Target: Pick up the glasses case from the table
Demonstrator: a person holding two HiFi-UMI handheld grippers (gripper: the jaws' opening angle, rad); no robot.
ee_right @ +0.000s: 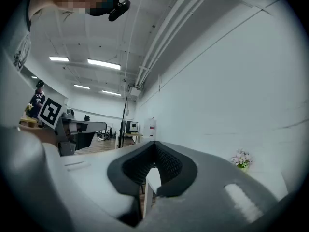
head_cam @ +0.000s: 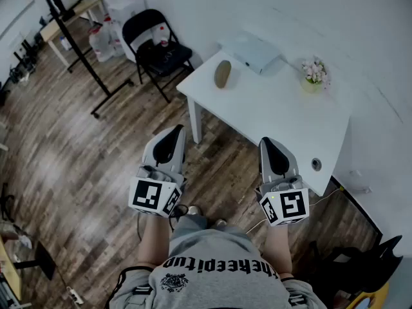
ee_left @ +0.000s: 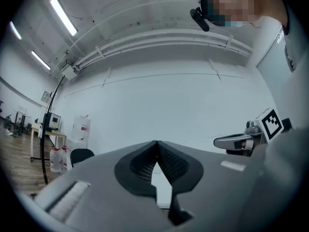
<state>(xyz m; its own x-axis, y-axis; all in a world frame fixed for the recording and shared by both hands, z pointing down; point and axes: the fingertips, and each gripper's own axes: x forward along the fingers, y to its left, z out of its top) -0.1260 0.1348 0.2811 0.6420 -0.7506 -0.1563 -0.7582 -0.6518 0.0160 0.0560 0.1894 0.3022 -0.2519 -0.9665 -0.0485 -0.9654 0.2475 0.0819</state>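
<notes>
On white table (head_cam: 270, 111), nr its far-left corner: brown oval glasses case (head_cam: 223, 74), untouched, well apart from flower pot (head_cam: 314, 74). L gripper (head_cam: 174, 131) & R gripper (head_cam: 268, 141) hung at table's near side, both w/ jaws closed tip-to-tip, nothing btwn.

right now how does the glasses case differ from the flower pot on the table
The glasses case is a plain brown oval; the flower pot is pale and topped with pinkish blooms. The glasses case lies low near the table's left end; the flower pot stands upright further to the right. Both rest on the white table, apart from each other.
</notes>
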